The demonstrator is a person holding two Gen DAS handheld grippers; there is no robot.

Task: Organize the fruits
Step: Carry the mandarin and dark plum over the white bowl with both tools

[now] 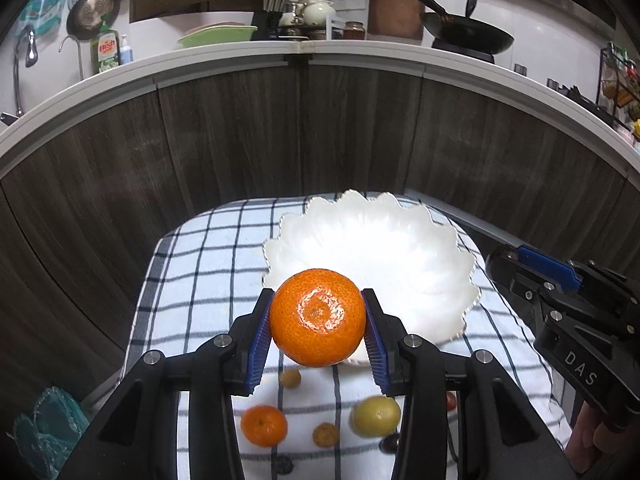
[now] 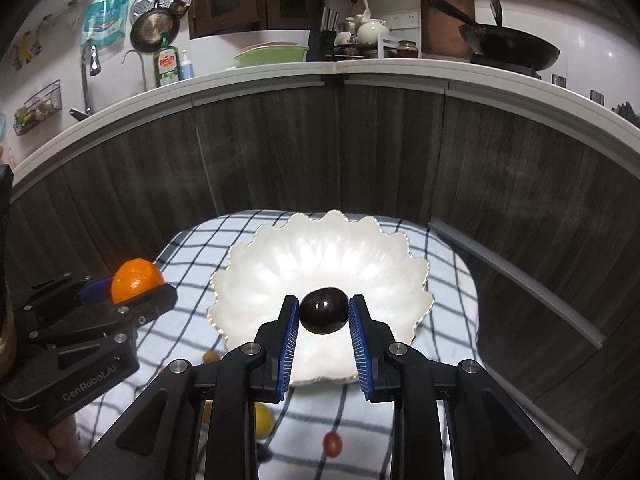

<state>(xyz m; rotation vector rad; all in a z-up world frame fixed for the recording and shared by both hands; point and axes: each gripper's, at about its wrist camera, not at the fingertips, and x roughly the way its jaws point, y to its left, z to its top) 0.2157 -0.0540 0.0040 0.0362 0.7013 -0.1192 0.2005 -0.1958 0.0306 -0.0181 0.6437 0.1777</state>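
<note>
Left gripper holds a large orange off the cloth; both blue pads press its sides, the fruit sitting at the fingertips, its navel facing the camera. It hangs over the near-left rim of the white scalloped bowl. From the right wrist view the same orange shows at the left, clear above the cloth's left edge.

Below the left gripper, loose on the checked cloth near its front edge: a small orange, a tiny brownish-yellow fruit behind it, a small orange-brown fruit, a yellow-green fruit, a dark fruit partly hidden by the finger.

Bowl sits on the far half of the cloth, centre to right; nothing visible inside it.

Right gripper jaws narrow, clamped on a dark purple fruit; pads touch its left and right sides at the tips. Fruit hangs over the bowl's near part. A small red fruit and a yellow fruit lie on the cloth beneath this gripper.
</note>
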